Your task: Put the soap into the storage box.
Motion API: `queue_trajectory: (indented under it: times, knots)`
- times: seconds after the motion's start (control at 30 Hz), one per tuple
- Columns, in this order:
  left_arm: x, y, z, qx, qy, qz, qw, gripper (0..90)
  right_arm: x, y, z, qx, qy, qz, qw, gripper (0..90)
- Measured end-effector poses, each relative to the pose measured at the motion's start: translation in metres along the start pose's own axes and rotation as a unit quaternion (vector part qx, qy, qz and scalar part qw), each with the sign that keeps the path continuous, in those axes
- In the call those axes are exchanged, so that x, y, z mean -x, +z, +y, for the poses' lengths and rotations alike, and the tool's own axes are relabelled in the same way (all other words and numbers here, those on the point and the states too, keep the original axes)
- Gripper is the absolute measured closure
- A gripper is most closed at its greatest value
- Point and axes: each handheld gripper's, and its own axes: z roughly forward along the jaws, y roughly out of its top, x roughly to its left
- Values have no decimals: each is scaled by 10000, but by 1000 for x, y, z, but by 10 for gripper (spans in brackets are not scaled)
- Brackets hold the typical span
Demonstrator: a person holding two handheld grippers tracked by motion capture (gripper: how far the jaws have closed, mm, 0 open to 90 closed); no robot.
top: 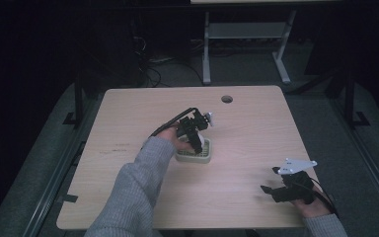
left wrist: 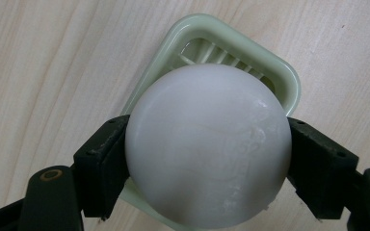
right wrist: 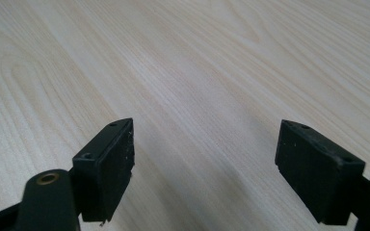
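Both jaws of our left gripper (left wrist: 207,159) clamp a white ball (left wrist: 207,144) just above the pale green dish (left wrist: 289,82); we centre it, lower, then release. Right gripper (right wrist: 204,168) rests wide open, empty.

The surface (top: 246,148) is a pale wood-grain top with rounded corners and a round cable hole (top: 226,98) near its far edge. A pale green, square holder (top: 195,155) with a slatted bottom lies flat on it, directly beneath the left hand-held gripper (top: 197,143). Faint dark scuffs (top: 111,148) mark the wood to the left of that hand-held gripper. The right hand-held gripper (top: 267,190) sits low at the near right edge, with bare wood before it.
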Motion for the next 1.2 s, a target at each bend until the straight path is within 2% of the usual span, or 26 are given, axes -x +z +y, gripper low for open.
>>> queue_trajectory:
  times: [0.37,1.2]
  knots:
    - [-1,6,1,-70,-4,-25,10000,227,0,0,0,9,3,-4,10000,210]
    - [-10,20,-3,-133,-269,-203,9993,226,0,-1,0,2,-19,-18,10000,211]
